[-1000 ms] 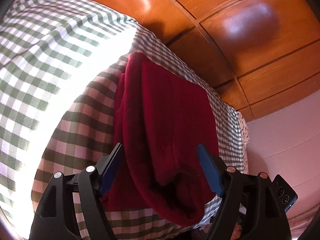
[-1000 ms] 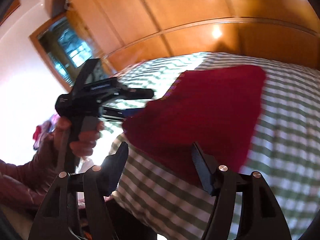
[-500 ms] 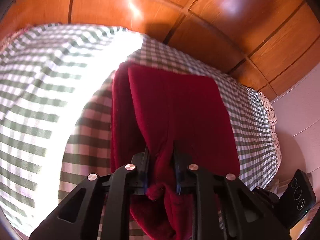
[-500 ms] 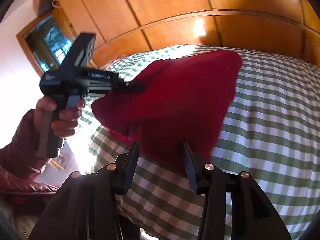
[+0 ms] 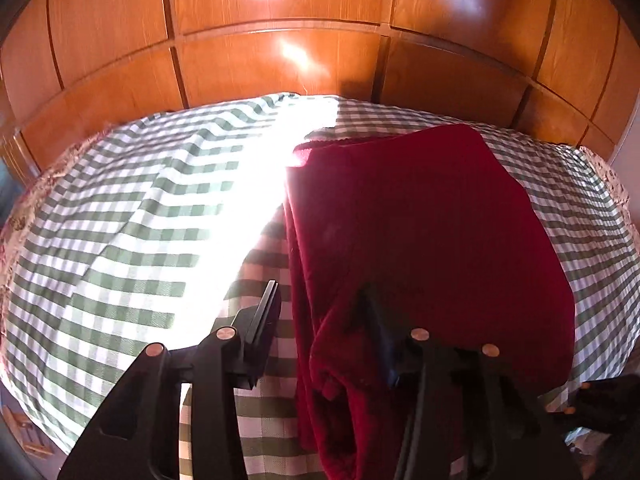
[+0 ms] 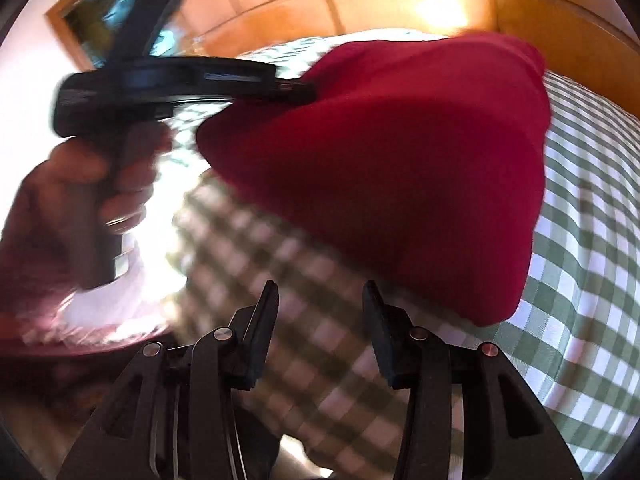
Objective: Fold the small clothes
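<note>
On the bed, a red cloth point(image 5: 420, 220) lies folded over a green-and-white checked cover point(image 5: 120, 220), toward the right side in the left wrist view, with wood panels point(image 5: 280, 60) behind. The left gripper point(image 5: 320, 286) is at the near edge of the cloth. Its jaws have just been opening and now stand apart. One finger point(image 5: 264, 320) is clear of the cloth, over the cover; the other is sunk in a fold of the cloth, so a strip of cloth lies between them but is not pinched. In the blurred right wrist view, a hand point(image 6: 100, 184) holds this gripper with its tip at the cloth's corner. The right gripper point(image 6: 320, 284) has just been closing partway; its jaws are released, with only the cover between them and the cloth just beyond.
</note>
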